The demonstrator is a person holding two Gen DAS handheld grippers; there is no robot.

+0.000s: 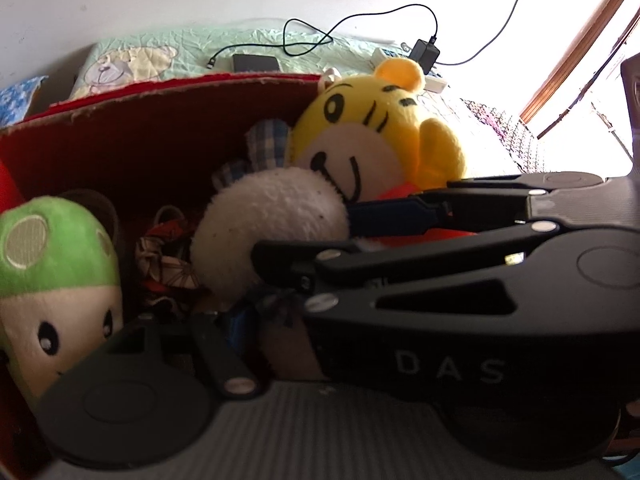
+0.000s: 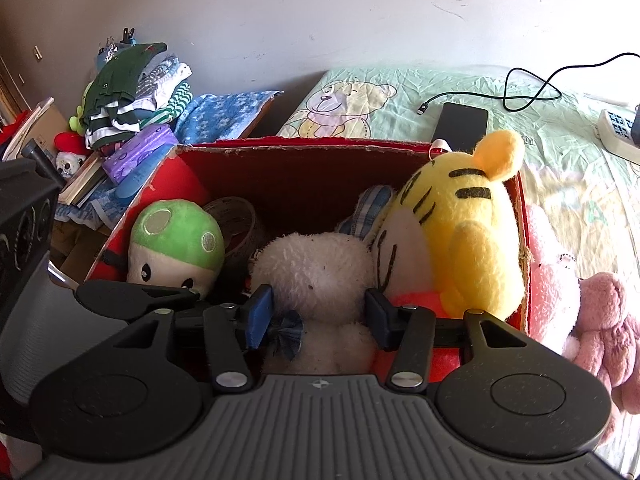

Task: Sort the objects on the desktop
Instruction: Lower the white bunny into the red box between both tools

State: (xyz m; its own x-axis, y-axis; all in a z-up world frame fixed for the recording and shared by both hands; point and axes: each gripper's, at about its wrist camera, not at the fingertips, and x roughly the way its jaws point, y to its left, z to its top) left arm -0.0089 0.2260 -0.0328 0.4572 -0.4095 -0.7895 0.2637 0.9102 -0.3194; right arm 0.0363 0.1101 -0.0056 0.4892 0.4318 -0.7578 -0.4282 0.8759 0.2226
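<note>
the right claw [image 2: 318,316] grips the white plush toy [image 2: 316,272] inside the red cardboard box [image 2: 304,168], between the green mushroom plush [image 2: 176,240] at left and yellow tiger plush [image 2: 460,232] at right. whether the left claw is wide or narrow, i cannot tell.

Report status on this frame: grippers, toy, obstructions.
Right gripper around the white plush toy over the red box, jaws apparently shut on it. Left gripper's state unclear. Yellow tiger plush and green mushroom plush crowd either side.
</note>
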